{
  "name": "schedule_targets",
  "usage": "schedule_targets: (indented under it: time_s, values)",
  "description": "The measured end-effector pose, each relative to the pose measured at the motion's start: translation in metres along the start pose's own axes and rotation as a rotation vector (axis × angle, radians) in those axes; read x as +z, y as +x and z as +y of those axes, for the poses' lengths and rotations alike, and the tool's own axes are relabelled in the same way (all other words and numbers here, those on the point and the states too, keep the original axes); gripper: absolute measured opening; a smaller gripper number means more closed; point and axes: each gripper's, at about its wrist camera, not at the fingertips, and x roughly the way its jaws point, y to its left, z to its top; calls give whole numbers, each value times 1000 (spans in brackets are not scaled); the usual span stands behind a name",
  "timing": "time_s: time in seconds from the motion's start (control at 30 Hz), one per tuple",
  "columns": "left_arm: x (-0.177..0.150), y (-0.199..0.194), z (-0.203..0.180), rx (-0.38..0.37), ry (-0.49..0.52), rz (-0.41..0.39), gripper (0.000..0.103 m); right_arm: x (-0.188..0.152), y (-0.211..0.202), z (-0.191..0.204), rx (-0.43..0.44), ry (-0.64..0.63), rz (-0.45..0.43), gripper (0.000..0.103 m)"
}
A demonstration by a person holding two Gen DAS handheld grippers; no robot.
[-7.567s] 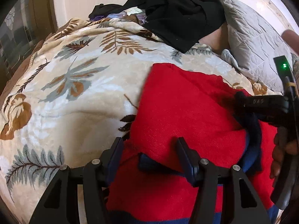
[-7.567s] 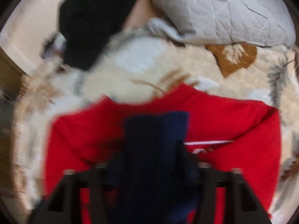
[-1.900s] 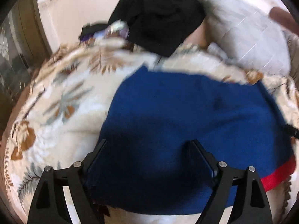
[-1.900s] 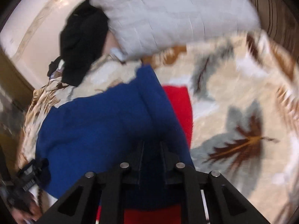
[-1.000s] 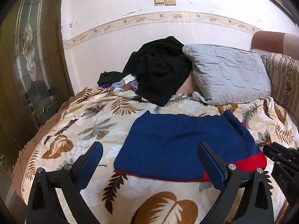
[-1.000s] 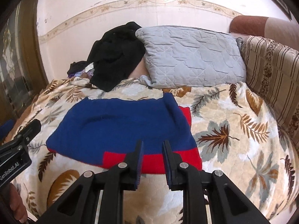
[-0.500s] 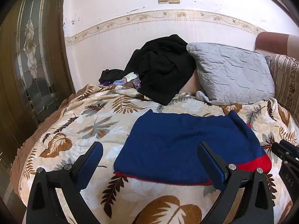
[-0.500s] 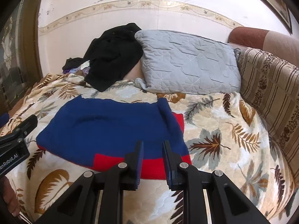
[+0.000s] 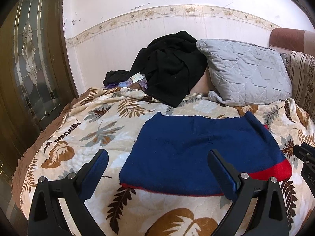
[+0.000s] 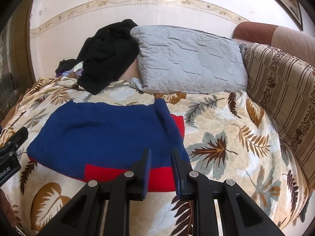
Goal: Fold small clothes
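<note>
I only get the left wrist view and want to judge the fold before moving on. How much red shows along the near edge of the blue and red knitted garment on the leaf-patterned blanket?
Observer: In the right wrist view, the blue and red knitted garment shows a broad red band from about mid-edge to its near right corner. The rest of that edge is blue.
Operator: My view only catches the side of the right gripper. Is it holding the garment?
Observer: No. The right gripper is over that red band with its jaws nearly together and nothing between them.
</note>
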Motion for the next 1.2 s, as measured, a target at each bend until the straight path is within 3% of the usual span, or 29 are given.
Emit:
schedule_targets:
  time_s: [0.5,1.2]
  values:
    - [1,2,18,11,-9,-6,100,1,4,30,26,-80,-3,24]
    - [-7,-5,61,93,-9,-21,100,-3,-13,91,72,-213,-72,24]
